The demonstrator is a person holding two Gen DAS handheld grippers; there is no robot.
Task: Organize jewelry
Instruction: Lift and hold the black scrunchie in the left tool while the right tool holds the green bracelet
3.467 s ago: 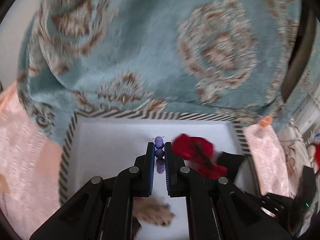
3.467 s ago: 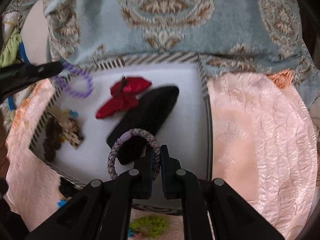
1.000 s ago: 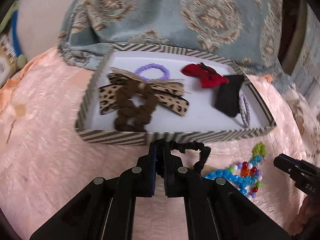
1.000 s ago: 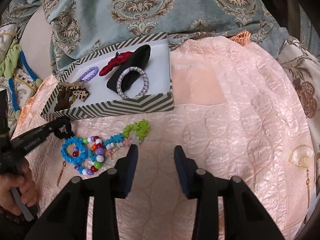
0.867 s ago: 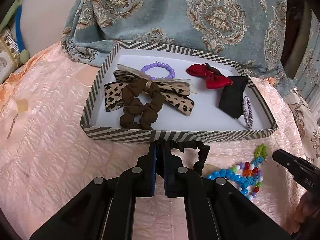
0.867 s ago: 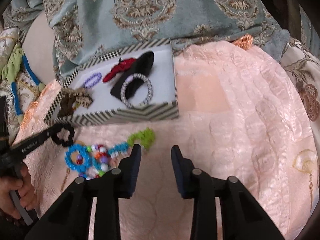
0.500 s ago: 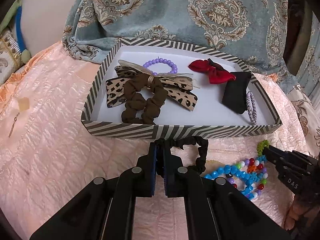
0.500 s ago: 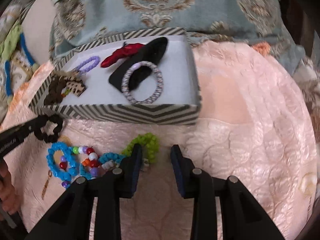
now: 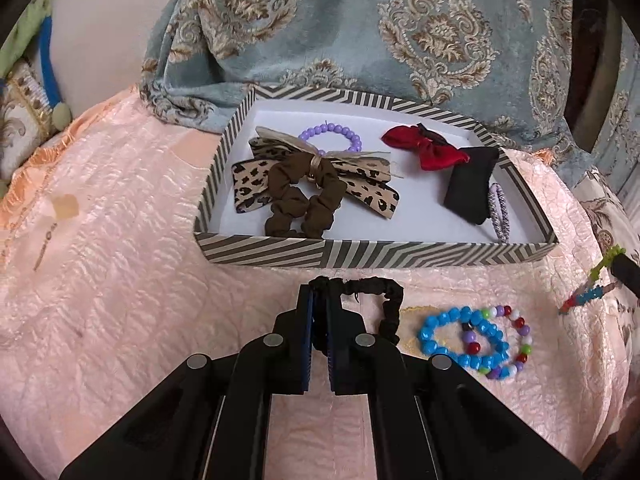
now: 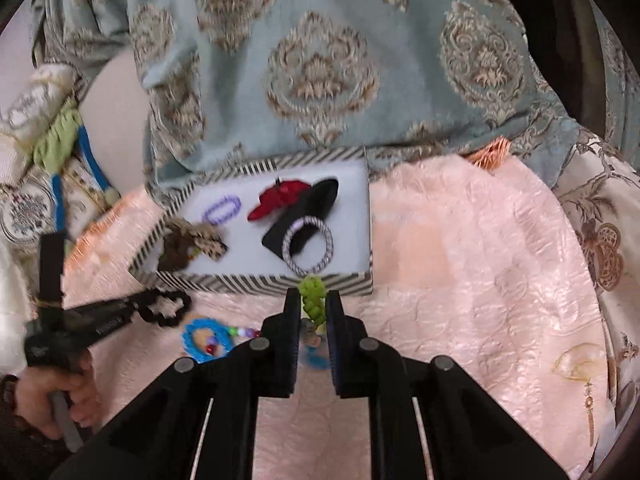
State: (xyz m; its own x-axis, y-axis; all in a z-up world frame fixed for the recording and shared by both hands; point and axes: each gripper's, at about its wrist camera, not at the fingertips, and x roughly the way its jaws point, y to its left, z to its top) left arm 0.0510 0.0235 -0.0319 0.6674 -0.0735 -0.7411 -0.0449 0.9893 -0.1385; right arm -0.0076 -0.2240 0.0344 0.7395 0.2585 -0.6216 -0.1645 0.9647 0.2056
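My left gripper (image 9: 320,292) is shut on a black ruffled hair tie (image 9: 390,300), held just in front of the striped box (image 9: 360,256). In the right wrist view the same gripper (image 10: 132,308) and tie (image 10: 168,306) show at the left. My right gripper (image 10: 313,304) has its jaws closing on a green bead strand (image 10: 313,294), which sits between the pads and is lifted off the quilt. The left wrist view shows that strand (image 9: 604,260) dangling from the right gripper's tip (image 9: 626,272). A blue bead bracelet (image 9: 460,336) with mixed coloured beads lies on the quilt.
Inside the box lie a leopard bow with a brown scrunchie (image 9: 304,192), a purple bead bracelet (image 9: 332,136), a red bow (image 9: 424,148), a black cloth piece (image 9: 472,184) and a braided ring (image 9: 498,212). A teal patterned cushion (image 9: 400,40) rises behind. A hand (image 10: 52,396) grips the left tool.
The right gripper's jaws narrowed around the green bead strand and rose, pulling it away from the bead pile. The left gripper kept still with the black tie.
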